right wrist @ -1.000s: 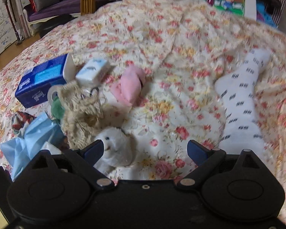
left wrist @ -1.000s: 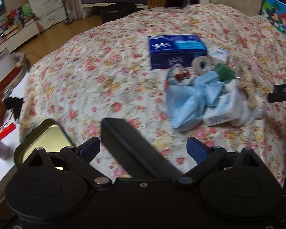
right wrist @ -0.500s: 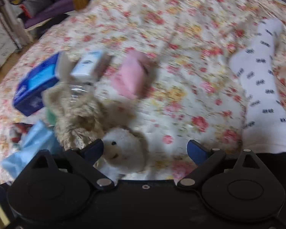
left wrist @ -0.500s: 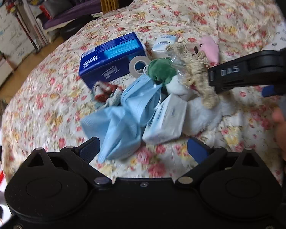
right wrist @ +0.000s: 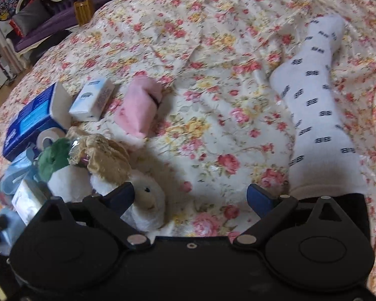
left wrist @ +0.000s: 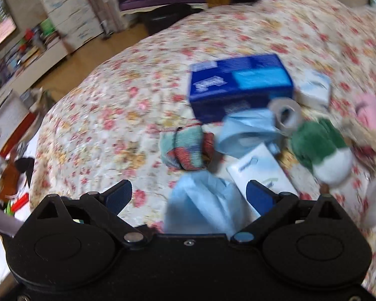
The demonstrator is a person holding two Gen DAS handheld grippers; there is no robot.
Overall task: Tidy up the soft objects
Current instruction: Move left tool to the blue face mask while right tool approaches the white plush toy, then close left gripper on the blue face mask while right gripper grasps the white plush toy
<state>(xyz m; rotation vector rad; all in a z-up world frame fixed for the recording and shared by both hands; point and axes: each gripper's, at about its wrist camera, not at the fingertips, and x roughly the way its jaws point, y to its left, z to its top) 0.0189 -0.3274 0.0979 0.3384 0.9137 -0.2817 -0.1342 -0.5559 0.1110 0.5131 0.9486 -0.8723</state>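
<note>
A heap of soft things lies on the floral bedspread (right wrist: 213,50). In the left wrist view my left gripper (left wrist: 189,195) is open and empty just above a light blue face mask (left wrist: 203,200), beside a white tissue pack (left wrist: 260,173), a rolled multicolour sock (left wrist: 185,150) and a green and white plush (left wrist: 323,148). In the right wrist view my right gripper (right wrist: 190,195) is open and empty; a white plush lamb (right wrist: 148,198) lies by its left finger. A pink rolled sock (right wrist: 140,105) and a long white patterned sock (right wrist: 318,115) lie farther off.
A blue tissue box (left wrist: 240,82), a roll of tape (left wrist: 285,113) and a small white box (right wrist: 92,99) lie at the heap's far side. A tan knitted piece (right wrist: 105,155) covers the lamb. The bed's left edge drops to a cluttered floor (left wrist: 10,150).
The left gripper has swung left and lower over the blue mask; the right gripper's arm has left its view. The right gripper has shifted little, with the lamb still by its left finger.
</note>
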